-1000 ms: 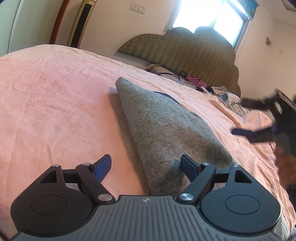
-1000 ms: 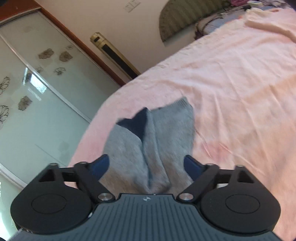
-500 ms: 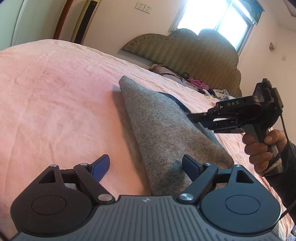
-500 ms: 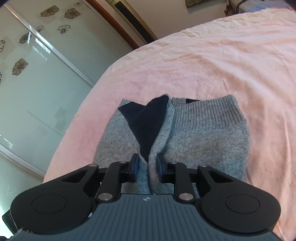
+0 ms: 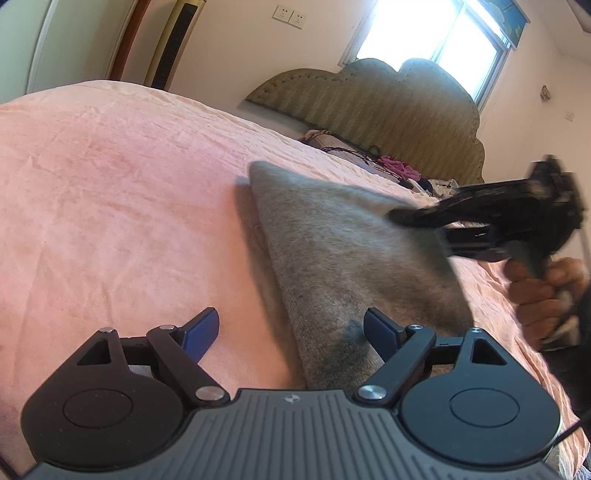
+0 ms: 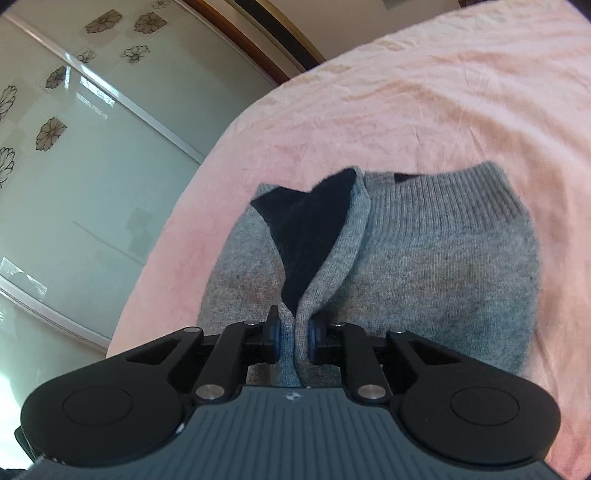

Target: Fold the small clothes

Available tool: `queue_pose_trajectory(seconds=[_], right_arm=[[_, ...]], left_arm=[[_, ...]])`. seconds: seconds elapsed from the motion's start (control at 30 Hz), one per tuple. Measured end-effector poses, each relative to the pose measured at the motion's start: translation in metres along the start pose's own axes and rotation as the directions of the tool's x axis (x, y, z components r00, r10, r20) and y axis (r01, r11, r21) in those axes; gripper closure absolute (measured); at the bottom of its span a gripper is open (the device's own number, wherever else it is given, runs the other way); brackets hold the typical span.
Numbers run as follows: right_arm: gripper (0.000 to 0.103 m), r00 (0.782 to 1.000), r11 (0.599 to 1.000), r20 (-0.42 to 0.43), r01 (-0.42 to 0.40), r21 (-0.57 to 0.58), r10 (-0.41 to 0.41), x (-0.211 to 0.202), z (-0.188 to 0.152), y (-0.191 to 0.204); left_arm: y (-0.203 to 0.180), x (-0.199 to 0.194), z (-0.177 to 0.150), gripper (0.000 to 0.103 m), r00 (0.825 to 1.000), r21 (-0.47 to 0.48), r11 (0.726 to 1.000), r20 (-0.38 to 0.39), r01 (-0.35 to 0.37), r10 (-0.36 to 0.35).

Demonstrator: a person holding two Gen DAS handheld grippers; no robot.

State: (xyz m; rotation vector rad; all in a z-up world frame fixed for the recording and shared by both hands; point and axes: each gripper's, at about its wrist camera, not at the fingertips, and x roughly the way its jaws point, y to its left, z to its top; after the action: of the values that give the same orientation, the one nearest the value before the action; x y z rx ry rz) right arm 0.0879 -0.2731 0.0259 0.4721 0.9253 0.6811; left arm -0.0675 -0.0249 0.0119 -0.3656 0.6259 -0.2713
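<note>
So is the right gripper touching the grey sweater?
Touching. The right wrist view shows the right gripper closing, pads pinching a fold of the sweater.

A home bedroom, bed under a wrinkled pink sheet (image 5: 110, 192), scalloped padded headboard (image 5: 369, 99) at one o'clock, bright window (image 5: 436, 33) above it, what may be loose clothes (image 5: 399, 170) heaped below, wall sockets (image 5: 288, 16) at twelve, flower-patterned sliding wardrobe doors (image 6: 74, 147) at ten o'clock.
</note>
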Motion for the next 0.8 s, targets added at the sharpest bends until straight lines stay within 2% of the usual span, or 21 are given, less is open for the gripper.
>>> queue_pose_trajectory(seconds=[0.07,0.13,0.17,0.23,0.27,0.33,0.43,0.47,0.57,0.63,0.67,0.7,0.73,0.77,0.8], right_arm=[[0.086,0.998,0.999,0.063,-0.026,-0.033,0.028,-0.036,-0.006,0.014],[0.086,0.994,0.997,0.106,0.036,-0.062,-0.03,-0.065,-0.018,0.018],[0.086,0.992,0.994,0.097,0.089,-0.063,-0.083,-0.073,-0.025,0.01],[0.083,0.98,0.98,0.021,0.197,0.011,-0.197,-0.066,-0.036,-0.023],[0.078,0.976,0.974,-0.004,0.215,0.064,-0.216,-0.063,-0.042,-0.039],[0.072,0.986,0.978,0.039,0.155,0.137,-0.162,-0.072,-0.045,-0.05],[0.022,0.969,0.988,0.208,0.114,0.105,-0.134,-0.095,-0.034,-0.041],[0.019,0.964,0.987,0.224,0.128,0.093,-0.146,-0.095,-0.027,-0.04],[0.02,0.962,0.973,0.152,0.217,0.071,-0.226,-0.067,0.003,-0.047],[0.02,0.962,0.966,0.104,0.243,0.084,-0.251,-0.044,0.013,-0.059],[0.02,0.962,0.964,0.082,0.252,0.09,-0.259,-0.03,0.017,-0.065],[0.021,0.963,0.963,0.067,0.254,0.092,-0.26,-0.016,0.019,-0.069],[0.038,0.965,0.966,0.079,0.244,0.088,-0.251,-0.007,0.02,-0.071],[0.056,0.969,0.971,0.09,0.223,0.083,-0.231,-0.001,0.021,-0.073],[0.072,0.972,0.974,0.09,0.207,0.093,-0.216,0.003,0.024,-0.076]], left_arm=[[0.001,0.0,0.0,0.017,1.0,-0.004,1.0,-0.002,0.009,-0.009],[0.001,0.001,0.0,0.017,1.0,-0.002,1.0,-0.007,0.027,-0.027],[0.001,0.001,0.0,0.016,0.999,0.001,0.999,-0.012,0.038,-0.038],[0.0,0.002,0.002,0.015,0.998,0.006,0.999,-0.026,0.052,-0.052],[0.0,0.003,0.005,0.015,0.998,0.005,0.999,-0.038,0.053,-0.053],[0.001,0.006,0.015,0.015,0.993,-0.024,0.996,-0.07,0.088,-0.09],[0.01,0.022,0.043,0.015,0.975,-0.16,0.971,-0.103,0.177,-0.195],[0.013,0.031,0.053,0.015,0.969,-0.205,0.959,-0.108,0.198,-0.223],[0.018,0.08,0.083,0.015,0.943,-0.302,0.922,-0.151,0.241,-0.296],[0.016,0.118,0.095,0.015,0.926,-0.333,0.917,-0.226,0.219,-0.304],[0.016,0.138,0.099,0.015,0.909,-0.351,0.91,-0.266,0.218,-0.321],[0.015,0.153,0.101,0.019,0.9,-0.352,0.913,-0.298,0.207,-0.319],[0.012,0.163,0.105,0.042,0.914,-0.316,0.929,-0.289,0.19,-0.285],[0.006,0.169,0.109,0.061,0.927,-0.256,0.954,-0.297,0.156,-0.231],[0.003,0.174,0.112,0.066,0.933,-0.209,0.967,-0.295,0.146,-0.204]])
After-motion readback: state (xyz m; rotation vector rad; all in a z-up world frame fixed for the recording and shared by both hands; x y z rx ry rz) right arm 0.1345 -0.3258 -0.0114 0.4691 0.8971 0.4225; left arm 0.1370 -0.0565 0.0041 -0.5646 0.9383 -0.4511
